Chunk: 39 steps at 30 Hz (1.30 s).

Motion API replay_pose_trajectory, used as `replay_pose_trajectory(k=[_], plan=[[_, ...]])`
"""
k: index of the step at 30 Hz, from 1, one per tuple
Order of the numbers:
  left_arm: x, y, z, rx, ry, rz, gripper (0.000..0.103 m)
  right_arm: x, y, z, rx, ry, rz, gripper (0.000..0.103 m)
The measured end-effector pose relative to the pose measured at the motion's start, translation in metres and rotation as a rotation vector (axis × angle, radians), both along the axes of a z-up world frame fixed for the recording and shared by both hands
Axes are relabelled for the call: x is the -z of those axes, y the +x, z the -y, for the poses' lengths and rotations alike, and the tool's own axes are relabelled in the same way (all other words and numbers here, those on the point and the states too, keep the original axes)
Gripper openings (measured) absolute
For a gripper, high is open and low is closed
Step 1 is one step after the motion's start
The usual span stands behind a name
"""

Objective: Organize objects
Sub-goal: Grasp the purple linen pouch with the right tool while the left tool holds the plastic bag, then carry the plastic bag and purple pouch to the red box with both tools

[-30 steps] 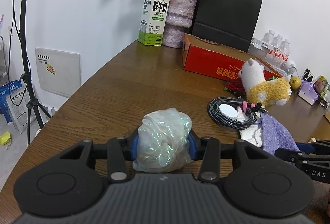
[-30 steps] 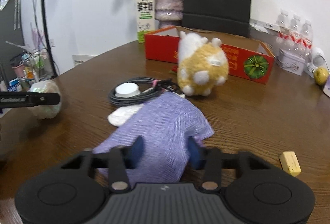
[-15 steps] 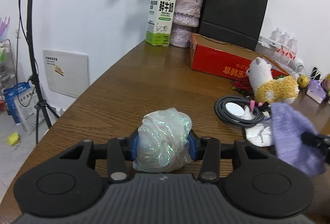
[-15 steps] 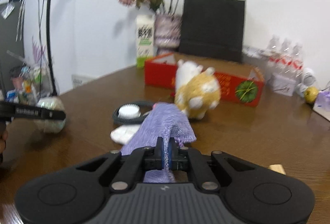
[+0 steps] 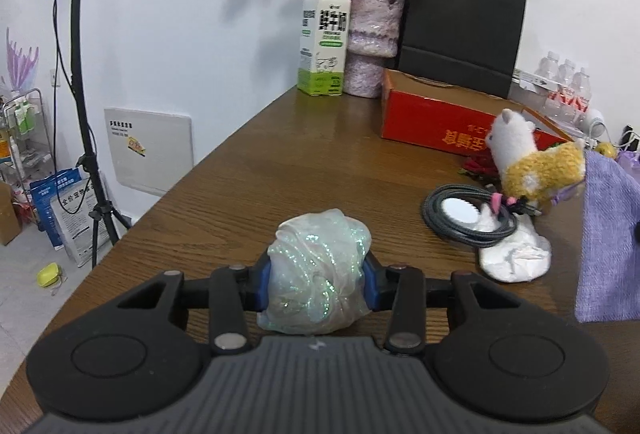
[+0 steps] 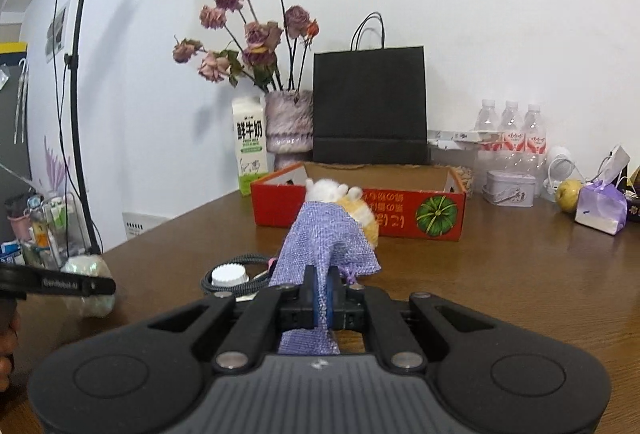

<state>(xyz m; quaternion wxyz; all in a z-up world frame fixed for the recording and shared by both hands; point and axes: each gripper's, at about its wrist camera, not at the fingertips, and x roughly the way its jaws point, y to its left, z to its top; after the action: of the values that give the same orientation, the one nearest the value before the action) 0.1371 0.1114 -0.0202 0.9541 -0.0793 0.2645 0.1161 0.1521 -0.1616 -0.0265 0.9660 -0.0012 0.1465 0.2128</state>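
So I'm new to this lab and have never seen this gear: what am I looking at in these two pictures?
A person holds two handheld tools, each with a camera looking along its gripper. One picture is from the left tool: the left gripper squeezes a shiny plastic bundle. The other is from the right tool: the right gripper pinches a purple cloth, lifted off the wooden table. On the table lie a coiled cable, a plush alpaca, a red box and a milk carton.
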Motion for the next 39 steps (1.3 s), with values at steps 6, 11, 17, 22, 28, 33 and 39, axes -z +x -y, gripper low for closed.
replay_pose_trajectory(k=[6,11,17,22,28,33,39], plan=[[-0.018,-0.001,0.017,0.027,0.012,0.057,0.042,-0.008,0.001,0.012,0.009,0.044,0.003,0.003],[-0.034,0.003,0.030,0.041,0.026,0.094,0.042,-0.017,0.003,0.018,0.008,0.072,0.027,0.003],[-0.046,0.016,0.044,0.059,0.034,0.120,0.042,-0.024,0.012,0.022,0.014,0.087,0.041,0.002],[-0.056,0.031,0.054,0.081,0.036,0.143,0.042,-0.029,0.024,0.024,0.024,0.095,0.042,0.003],[-0.069,0.047,0.066,0.110,0.031,0.167,0.042,-0.038,0.040,0.019,0.024,0.105,0.046,0.003],[-0.078,0.065,0.075,0.124,0.045,0.182,0.042,-0.047,0.055,0.012,0.023,0.114,0.059,0.003],[-0.087,0.093,0.078,0.121,0.032,0.181,0.042,-0.059,0.079,0.002,0.030,0.136,0.068,0.003]])
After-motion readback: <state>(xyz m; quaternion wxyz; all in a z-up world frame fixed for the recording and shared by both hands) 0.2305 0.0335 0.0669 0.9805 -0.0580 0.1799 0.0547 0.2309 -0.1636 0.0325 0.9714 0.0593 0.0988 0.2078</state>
